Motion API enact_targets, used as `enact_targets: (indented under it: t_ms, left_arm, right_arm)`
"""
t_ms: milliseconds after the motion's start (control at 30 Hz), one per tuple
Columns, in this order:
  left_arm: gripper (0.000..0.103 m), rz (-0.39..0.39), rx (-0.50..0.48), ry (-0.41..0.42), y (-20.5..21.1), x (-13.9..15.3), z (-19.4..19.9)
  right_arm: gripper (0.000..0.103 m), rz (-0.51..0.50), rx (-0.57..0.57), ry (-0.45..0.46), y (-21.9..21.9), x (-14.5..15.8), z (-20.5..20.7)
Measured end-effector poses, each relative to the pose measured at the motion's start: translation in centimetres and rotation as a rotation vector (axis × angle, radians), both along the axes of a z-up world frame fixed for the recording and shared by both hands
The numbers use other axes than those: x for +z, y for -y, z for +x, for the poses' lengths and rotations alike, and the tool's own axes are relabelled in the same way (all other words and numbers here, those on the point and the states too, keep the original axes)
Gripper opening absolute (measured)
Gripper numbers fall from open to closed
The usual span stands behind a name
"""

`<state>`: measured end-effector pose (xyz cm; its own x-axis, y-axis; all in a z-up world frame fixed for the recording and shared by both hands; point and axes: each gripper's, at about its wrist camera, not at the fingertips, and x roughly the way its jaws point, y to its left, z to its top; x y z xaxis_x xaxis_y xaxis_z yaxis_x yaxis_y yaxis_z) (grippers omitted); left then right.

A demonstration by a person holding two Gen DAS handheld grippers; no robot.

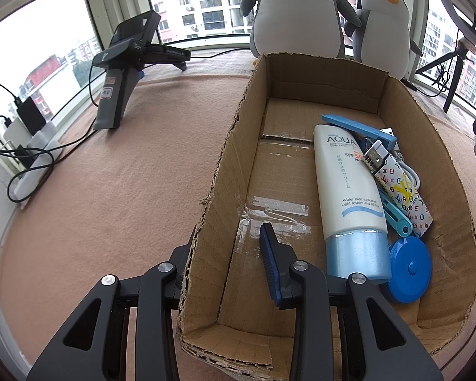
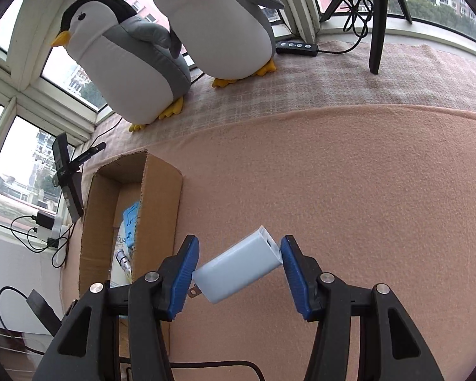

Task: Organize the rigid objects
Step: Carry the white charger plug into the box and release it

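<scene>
- Right of the torn brown cardboard box (image 2: 161, 203), the right gripper (image 2: 238, 273) pinched a pale blue plug-in charger (image 2: 238, 265) endwise above the pink blanket (image 2: 349, 190).
- Left gripper (image 1: 225, 263) clamped the box's side wall.

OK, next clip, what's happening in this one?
A person with a gripper in each hand is packing small items into a cardboard box. The left gripper is shut on the box's side wall, steadying it. The right gripper holds a pale blue wall charger above the pink blanket, beside the box. A sunscreen tube, a patterned lighter and a round blue tape measure already lie inside.
</scene>
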<state>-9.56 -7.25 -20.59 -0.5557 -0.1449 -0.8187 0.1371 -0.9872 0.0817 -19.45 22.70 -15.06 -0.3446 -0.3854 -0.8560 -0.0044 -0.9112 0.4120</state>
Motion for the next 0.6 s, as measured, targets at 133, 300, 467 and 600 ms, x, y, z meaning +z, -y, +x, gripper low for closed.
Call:
enact_targets:
  t_ms: [133, 300, 467, 600]
  left_arm:
    - [0.032, 0.000, 0.000, 0.000, 0.0, 0.0, 0.0]
    - [0.032, 0.000, 0.000, 0.000, 0.0, 0.0, 0.0]
    - [0.032, 0.001, 0.000, 0.000, 0.0, -0.1, 0.0]
    - [0.032, 0.002, 0.001, 0.000, -0.1, -0.1, 0.0]
  right_arm:
    - [0.049, 0.001, 0.066, -0.049, 2.7, 1.7, 0.3]
    - [0.049, 0.018, 0.161, -0.108, 6.6, 3.1, 0.7]
    - [0.049, 0.035, 0.248, -0.137, 10.4, 3.3, 1.1]
    - [0.049, 0.044, 0.311, -0.144, 12.9, 3.0, 1.4]
